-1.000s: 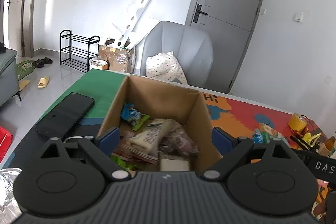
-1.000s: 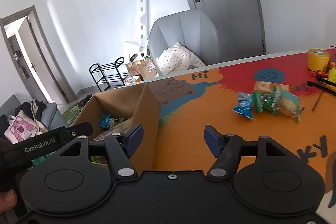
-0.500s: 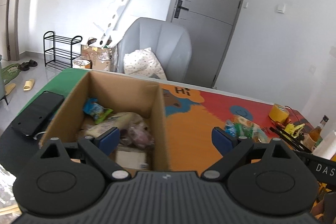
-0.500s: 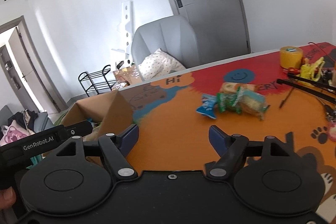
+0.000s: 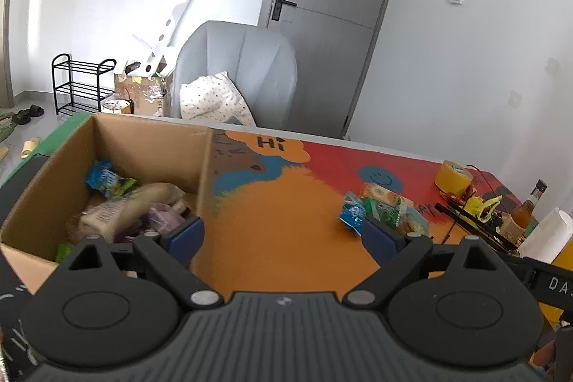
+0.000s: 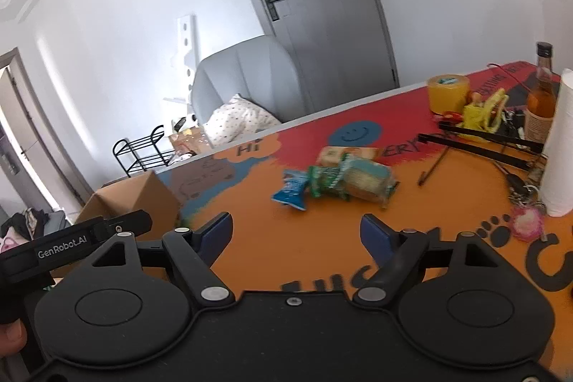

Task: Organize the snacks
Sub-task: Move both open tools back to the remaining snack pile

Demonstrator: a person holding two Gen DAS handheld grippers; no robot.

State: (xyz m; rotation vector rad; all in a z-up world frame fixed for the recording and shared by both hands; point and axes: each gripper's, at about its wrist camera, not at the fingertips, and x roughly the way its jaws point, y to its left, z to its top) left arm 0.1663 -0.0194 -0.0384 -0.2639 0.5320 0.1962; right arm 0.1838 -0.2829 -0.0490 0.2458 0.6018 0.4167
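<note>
An open cardboard box point(image 5: 150, 145) at the table's left holds several snack packets point(image 5: 121, 206); it also shows in the right wrist view point(image 6: 143, 192). A small pile of snacks lies on the orange mat: a blue packet point(image 6: 292, 190), a green packet point(image 6: 324, 181) and a pale cake packet point(image 6: 367, 176); the pile shows in the left wrist view point(image 5: 383, 208). My left gripper point(image 5: 283, 238) is open and empty, above the mat beside the box. My right gripper point(image 6: 295, 233) is open and empty, short of the pile.
At the right stand a yellow tape roll point(image 6: 447, 92), a bottle point(image 6: 540, 95), a white paper roll point(image 6: 560, 145), black tongs point(image 6: 480, 142), keys and a pink trinket point(image 6: 526, 228). A grey chair point(image 5: 236, 70) stands behind the table.
Both grippers have swung right, away from the box toward the snack pile. Both stay open and empty.
</note>
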